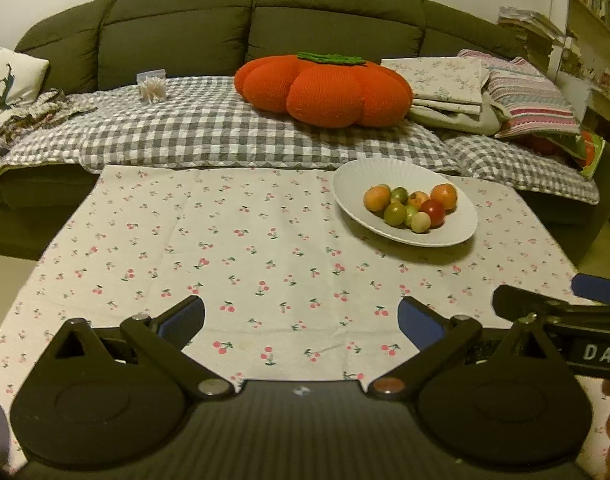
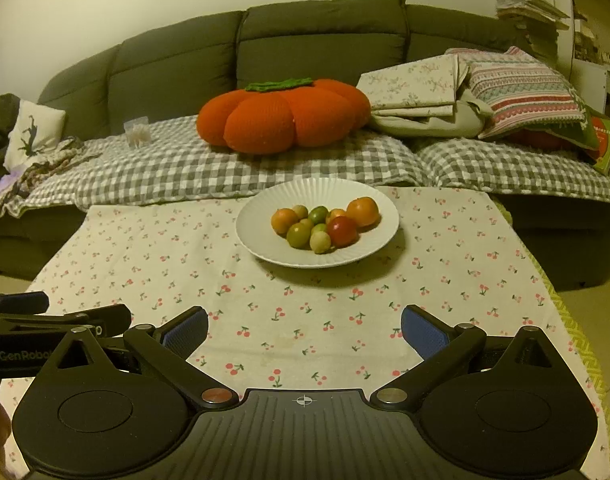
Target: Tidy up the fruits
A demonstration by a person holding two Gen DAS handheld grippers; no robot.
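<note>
Fingers: both pairs spread wide, nothing between them; left gripper (image 1: 301, 320) and right gripper (image 2: 305, 330) hover low over the near tablecloth (image 2: 153, 264)
Fruits: small round mix (image 2: 325, 224) of orange, green and one red, heaped in the white plate (image 2: 265, 248); none lie loose on the cloth
Placement: plate sits toward the far edge, right of centre from the left view, straight ahead of the right gripper, likely the easier reach
Room: bare cloth left of and before the plate for sorting
Edges: sofa (image 1: 185, 20) with checked blanket (image 1: 185, 132) butts the far side; table drops off right
</note>
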